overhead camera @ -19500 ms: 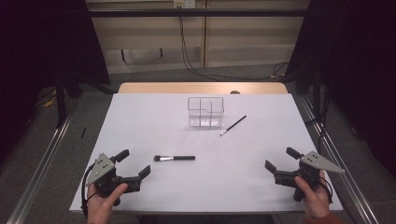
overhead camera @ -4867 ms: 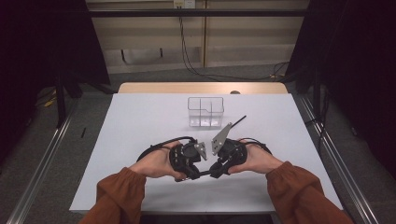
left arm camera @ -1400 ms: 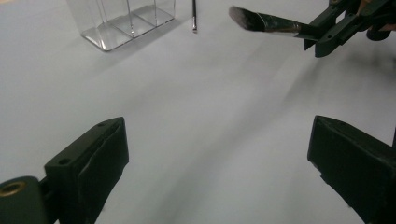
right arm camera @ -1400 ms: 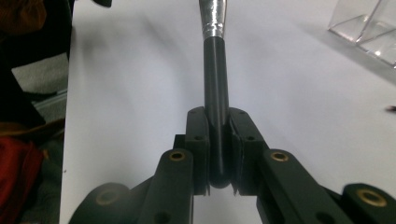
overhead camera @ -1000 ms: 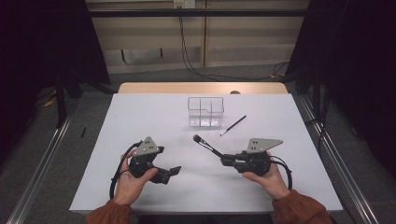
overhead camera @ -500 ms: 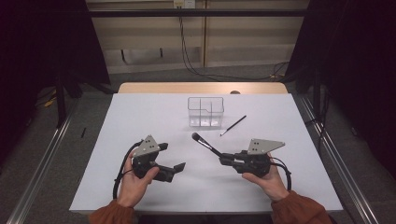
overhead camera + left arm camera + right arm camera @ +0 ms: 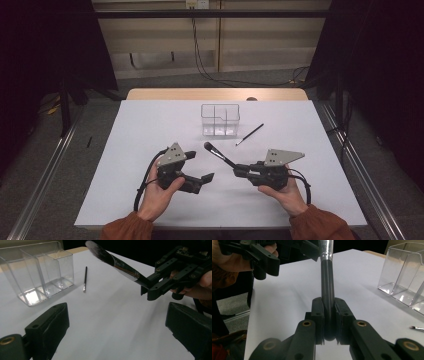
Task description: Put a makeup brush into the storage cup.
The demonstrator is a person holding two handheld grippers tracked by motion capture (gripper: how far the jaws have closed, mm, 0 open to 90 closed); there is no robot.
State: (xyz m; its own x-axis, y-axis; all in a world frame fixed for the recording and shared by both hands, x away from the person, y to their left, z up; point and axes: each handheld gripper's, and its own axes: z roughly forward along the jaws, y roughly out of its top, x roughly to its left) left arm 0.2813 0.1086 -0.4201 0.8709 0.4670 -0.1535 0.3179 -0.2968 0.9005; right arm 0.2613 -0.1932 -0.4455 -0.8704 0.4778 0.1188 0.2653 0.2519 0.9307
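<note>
From the high view, the right gripper [image 7: 239, 171] is clamped on the butt end of a makeup brush [image 7: 220, 155], which slants up and away toward the clear acrylic organizer [image 7: 220, 120] at the far middle of the white table [image 7: 150, 125]; the left gripper [image 7: 202, 171] sits just beside it with jaws spread and nothing between them, and a thin liner brush [image 7: 249, 134] lies flat just right of the organizer. In the left gripper view, its two black jaws stand wide apart over bare table, while the makeup brush [image 7: 115, 262] hangs in the air ahead, soft bristle head uppermost, its handle pinched by the right gripper [image 7: 151, 288]; the organizer [image 7: 37, 272] shows three empty compartments. In the right gripper view, the pads squeeze the round black handle [image 7: 328, 305] near its end, below the silver ferrule. The brush looks light and stiff, with a smooth, probably slippery handle that could pivot in the pads; the handle is the place to hold it, keeping off the bristles, which would crush
</note>
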